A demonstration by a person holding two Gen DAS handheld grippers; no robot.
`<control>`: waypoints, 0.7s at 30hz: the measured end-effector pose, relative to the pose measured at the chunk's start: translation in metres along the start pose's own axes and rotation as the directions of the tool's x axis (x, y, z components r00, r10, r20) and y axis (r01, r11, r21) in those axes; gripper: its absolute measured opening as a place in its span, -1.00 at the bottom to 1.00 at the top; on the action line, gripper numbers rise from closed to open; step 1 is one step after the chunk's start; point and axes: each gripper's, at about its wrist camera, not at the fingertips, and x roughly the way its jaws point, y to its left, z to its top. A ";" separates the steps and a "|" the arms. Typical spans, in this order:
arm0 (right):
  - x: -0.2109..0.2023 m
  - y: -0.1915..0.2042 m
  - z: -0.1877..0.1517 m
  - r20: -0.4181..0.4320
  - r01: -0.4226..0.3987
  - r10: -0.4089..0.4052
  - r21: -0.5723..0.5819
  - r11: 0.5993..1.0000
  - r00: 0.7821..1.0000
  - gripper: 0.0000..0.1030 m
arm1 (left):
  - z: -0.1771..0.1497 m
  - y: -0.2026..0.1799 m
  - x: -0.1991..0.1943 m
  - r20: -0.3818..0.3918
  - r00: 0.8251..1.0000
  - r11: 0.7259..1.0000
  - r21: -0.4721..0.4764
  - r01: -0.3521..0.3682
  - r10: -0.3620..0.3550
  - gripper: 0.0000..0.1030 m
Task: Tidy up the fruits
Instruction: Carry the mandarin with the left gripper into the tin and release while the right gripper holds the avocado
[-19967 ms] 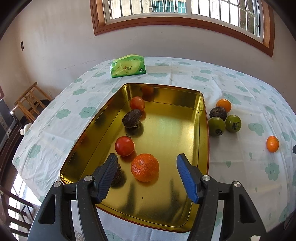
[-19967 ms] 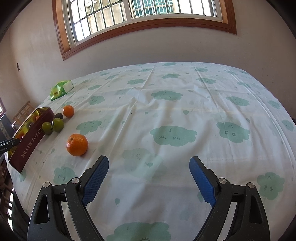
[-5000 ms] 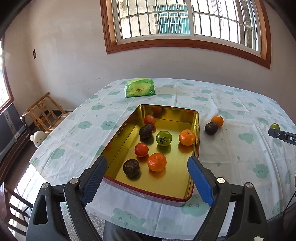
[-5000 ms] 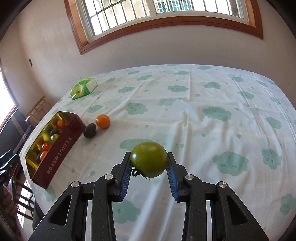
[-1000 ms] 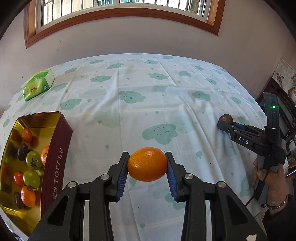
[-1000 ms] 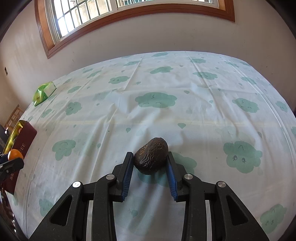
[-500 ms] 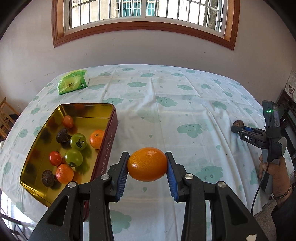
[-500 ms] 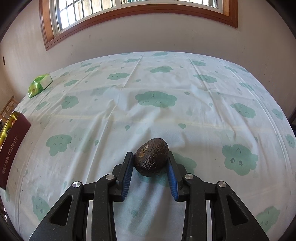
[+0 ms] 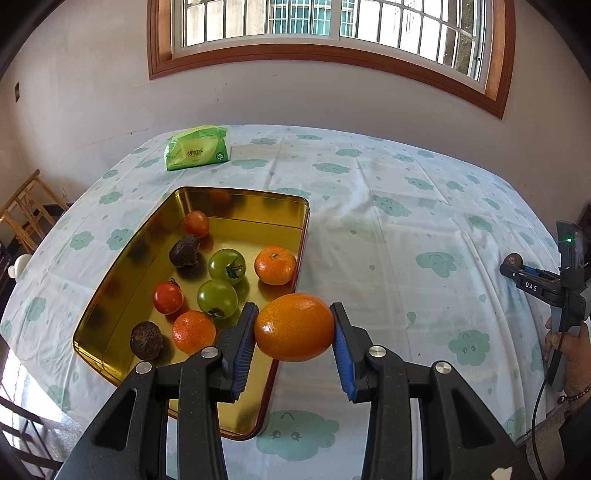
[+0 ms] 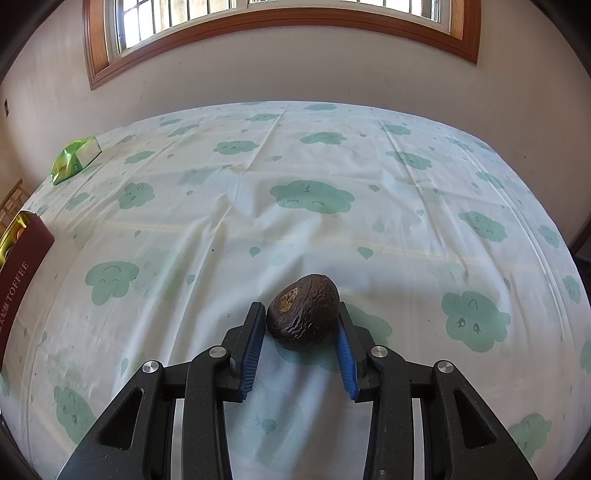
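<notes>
Left gripper [image 9: 294,326]: my fingers [image 9: 243,341] are closed on an orange [image 9: 294,327], their blue pads pressed to its two sides. I hold it in the air by the near right edge of the tin.

Right gripper [image 10: 302,321]: my fingers [image 10: 252,341] are clamped on a dark wrinkled avocado [image 10: 303,315], which carries a pale scuffed patch on its upper left. It hangs above the tablecloth, well apart from the tin. In the left view this gripper [image 9: 537,284] shows at the far right, held in my right hand [image 9: 570,350].

Tin [image 9: 295,206]: a gold rectangular box with dark red outer walls, standing on the left part of the table [image 10: 332,155]. In the right view only its right wall [image 10: 18,273] shows, printed with TOFFEE.

Fruit in the tin: two green tomatoes [image 9: 226,266] [image 9: 217,298] just beside each other in the middle; a red tomato [image 9: 196,223] near the far end and another [image 9: 168,297] by the left wall; one mandarin [image 9: 275,265] against the right wall and one [image 9: 194,331] near the front; a dark avocado [image 9: 184,251] left of the green tomatoes and another [image 9: 147,339] in the near left corner.

Tablecloth [image 10: 314,195]: white with green smiling clouds, creased.

Green packet [image 9: 197,152]: lies at the far left of the table, beyond the tin.

Surroundings: an arched wooden window [image 9: 321,26] above the wall, and a wooden chair [image 9: 26,210] off to the left.
</notes>
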 end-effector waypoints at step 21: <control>0.000 0.000 0.000 0.000 0.001 -0.001 0.000 1.000 1.000 -0.26 | -0.009 0.104 0.019 -0.075 0.993 0.977 -0.189 -0.099 0.086 -0.31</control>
